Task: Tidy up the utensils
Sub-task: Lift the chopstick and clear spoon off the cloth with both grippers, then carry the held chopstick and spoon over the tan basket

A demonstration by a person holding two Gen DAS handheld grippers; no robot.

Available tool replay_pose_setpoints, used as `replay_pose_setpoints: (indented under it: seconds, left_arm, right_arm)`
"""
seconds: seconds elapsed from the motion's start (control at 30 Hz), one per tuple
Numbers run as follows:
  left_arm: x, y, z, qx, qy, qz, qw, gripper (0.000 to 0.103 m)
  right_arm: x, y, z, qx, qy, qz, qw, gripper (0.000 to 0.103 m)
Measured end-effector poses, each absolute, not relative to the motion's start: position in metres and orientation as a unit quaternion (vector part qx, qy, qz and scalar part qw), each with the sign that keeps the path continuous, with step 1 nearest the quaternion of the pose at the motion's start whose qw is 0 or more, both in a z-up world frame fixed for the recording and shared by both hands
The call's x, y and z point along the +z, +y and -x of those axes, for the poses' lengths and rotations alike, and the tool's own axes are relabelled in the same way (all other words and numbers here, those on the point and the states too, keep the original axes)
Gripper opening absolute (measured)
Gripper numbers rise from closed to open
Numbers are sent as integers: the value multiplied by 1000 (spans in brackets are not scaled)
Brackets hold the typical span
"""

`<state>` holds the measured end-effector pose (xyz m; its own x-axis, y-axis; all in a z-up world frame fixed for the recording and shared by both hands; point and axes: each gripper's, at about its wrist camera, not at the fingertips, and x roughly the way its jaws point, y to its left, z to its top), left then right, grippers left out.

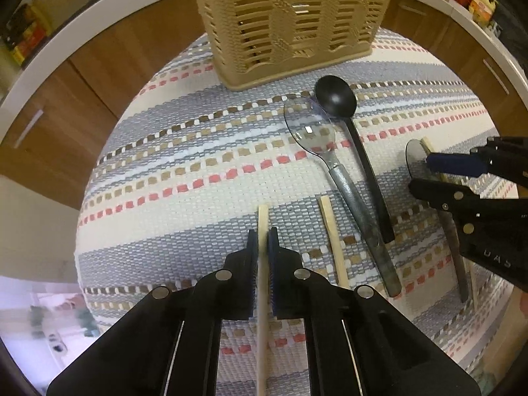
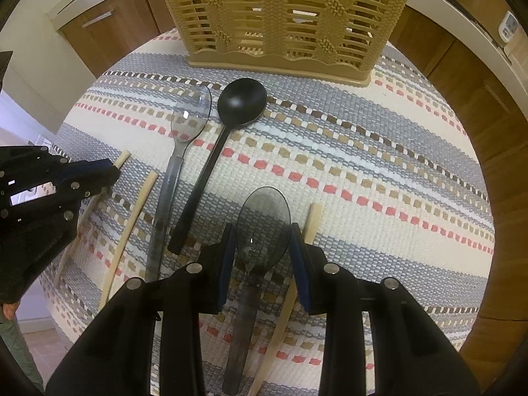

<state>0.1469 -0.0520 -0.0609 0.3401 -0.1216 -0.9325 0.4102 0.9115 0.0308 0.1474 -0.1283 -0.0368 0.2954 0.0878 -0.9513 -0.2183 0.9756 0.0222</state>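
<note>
A beige slotted utensil basket (image 1: 290,19) stands at the far side of a striped woven mat (image 1: 184,151); it also shows in the right wrist view (image 2: 283,16). My left gripper (image 1: 263,244) is shut on a wooden chopstick (image 1: 263,217). My right gripper (image 2: 263,247) is open, its jaws on either side of the bowl of a smoky clear spoon (image 2: 264,221) lying on the mat. A clear spoon (image 2: 188,122), a black spoon (image 2: 242,100) and two more chopsticks (image 2: 132,214) (image 2: 310,224) lie on the mat.
The mat covers a round table. Wooden cabinets (image 1: 82,76) with a white countertop (image 1: 109,3) stand behind it. In the left wrist view the right gripper (image 1: 462,178) is at the right edge; in the right wrist view the left gripper (image 2: 82,175) is at the left edge.
</note>
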Motion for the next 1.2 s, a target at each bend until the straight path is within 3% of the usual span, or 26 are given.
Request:
replay_pose_setpoints:
  seconds: [0.17,0.53,0.7,0.97,1.2]
  left_arm:
    - [-46,-32,-144,-152,502,-89,846,4]
    - [52,-9,-116,-172,344,30,923,4]
    - [101,-7,-117,-172,267,60,946,4]
    - [164,-12,-158,-168,162,94,968,4]
    - [174,-23,-197,-161,111,125,973,4]
  right_arm:
    - [-22,-136,-132,123,563,19,817,29]
    - [48,-168,-100,179,454,-57,871,29]
    - [94,-186,-121,228,422,-135,867,29]
    - [161,-198,-159,175,317,-115,925,29]
    - [193,-220,-192,171,238,-133,947,29]
